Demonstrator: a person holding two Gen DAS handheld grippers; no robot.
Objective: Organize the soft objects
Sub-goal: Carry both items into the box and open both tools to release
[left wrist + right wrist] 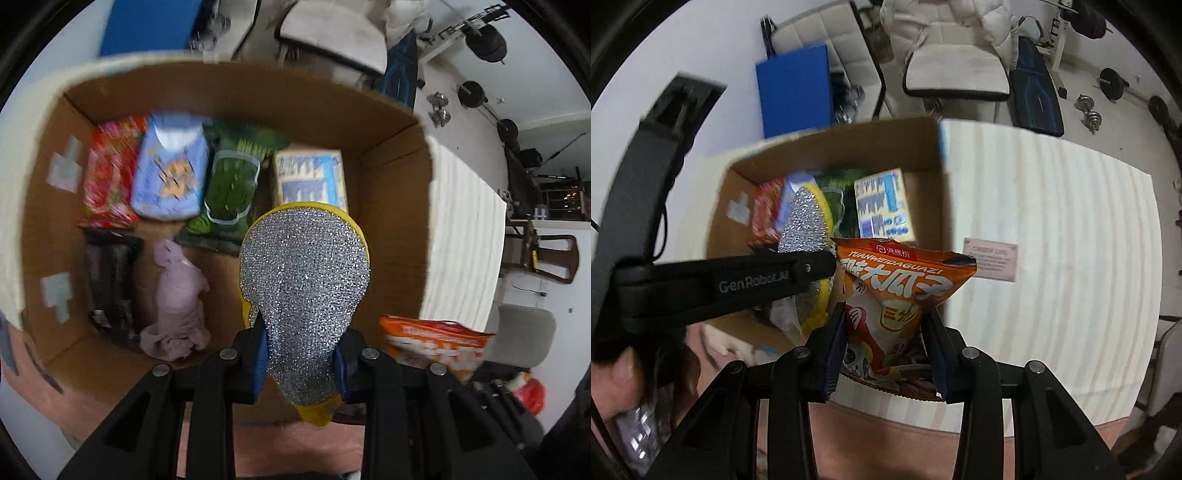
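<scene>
The left claw [301, 363] rises from the bottom centre of its own view, pointing steeply downward, its blue pads clamped on a glittery silver scrubber [304, 280]; in the right wrist view its black body crosses the left middle of the frame. The right claw [888, 345] sits at bottom centre, jaws pinched on an orange snack bag [897, 291]; a fingertip [622, 369] shows at lower left.
</scene>
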